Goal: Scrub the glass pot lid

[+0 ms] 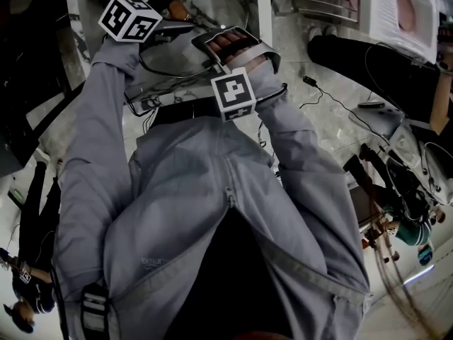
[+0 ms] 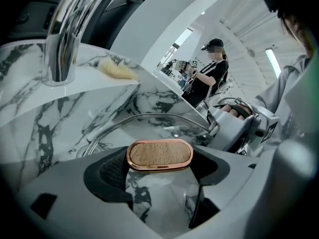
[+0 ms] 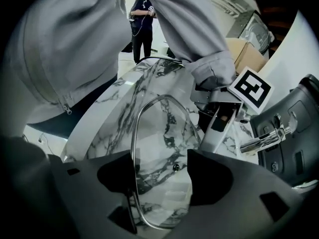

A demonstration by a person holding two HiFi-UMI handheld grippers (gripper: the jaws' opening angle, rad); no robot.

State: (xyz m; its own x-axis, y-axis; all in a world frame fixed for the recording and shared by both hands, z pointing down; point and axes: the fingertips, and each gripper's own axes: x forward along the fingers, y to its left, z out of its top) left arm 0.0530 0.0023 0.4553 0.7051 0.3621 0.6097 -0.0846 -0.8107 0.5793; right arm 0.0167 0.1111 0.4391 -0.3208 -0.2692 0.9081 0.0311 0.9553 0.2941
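My left gripper (image 2: 160, 171) is shut on the glass pot lid's knob (image 2: 159, 155), an oval of pale wood with a copper rim. The clear lid (image 2: 149, 126) is held up over the marble sink, its steel rim arching beyond the knob. In the right gripper view the lid (image 3: 164, 148) stands edge-on to the camera. Its rim runs down between the jaws of my right gripper (image 3: 163, 178), which stand wide open without pressing on it. The head view shows only the two marker cubes, left (image 1: 129, 18) and right (image 1: 233, 94); the jaws and lid are hidden behind my sleeves.
A chrome faucet (image 2: 65, 39) rises at the sink's back edge, with a yellow sponge (image 2: 117, 69) lying on the marble ledge beside it. A person in black (image 2: 209, 73) stands behind. A cardboard box (image 3: 246, 54) sits off to the side.
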